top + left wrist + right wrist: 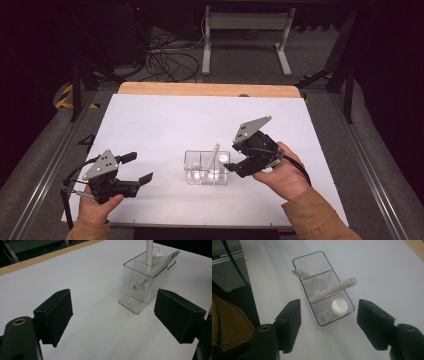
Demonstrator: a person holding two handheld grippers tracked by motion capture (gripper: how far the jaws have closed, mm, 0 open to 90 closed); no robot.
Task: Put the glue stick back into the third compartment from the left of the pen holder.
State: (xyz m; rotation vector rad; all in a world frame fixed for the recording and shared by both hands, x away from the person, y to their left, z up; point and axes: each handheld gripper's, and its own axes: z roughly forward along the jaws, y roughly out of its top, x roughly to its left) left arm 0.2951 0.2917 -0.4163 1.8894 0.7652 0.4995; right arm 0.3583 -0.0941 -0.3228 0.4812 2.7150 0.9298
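Note:
A clear plastic organiser box [195, 172] with compartments stands in the middle of the white table top [165, 120]. A white pen with a pale blue tip [332, 288] leans in it, beside a clear pen [299, 273] and a white round piece [339, 306]. My right gripper [227, 163] hovers at the box's right end, open, its jaws either side of the box [308, 255] and clear of its walls. My left gripper [139, 167] is held open at the table's front left, pointing at the box [140, 287] from a distance, with nothing between its jaws.
A wooden strip [210, 89] runs along the table's far edge. Beyond it are floor cables [170, 60] and a white stand frame [245, 30]. An ochre sleeve [229, 322] shows at the left of the right gripper view.

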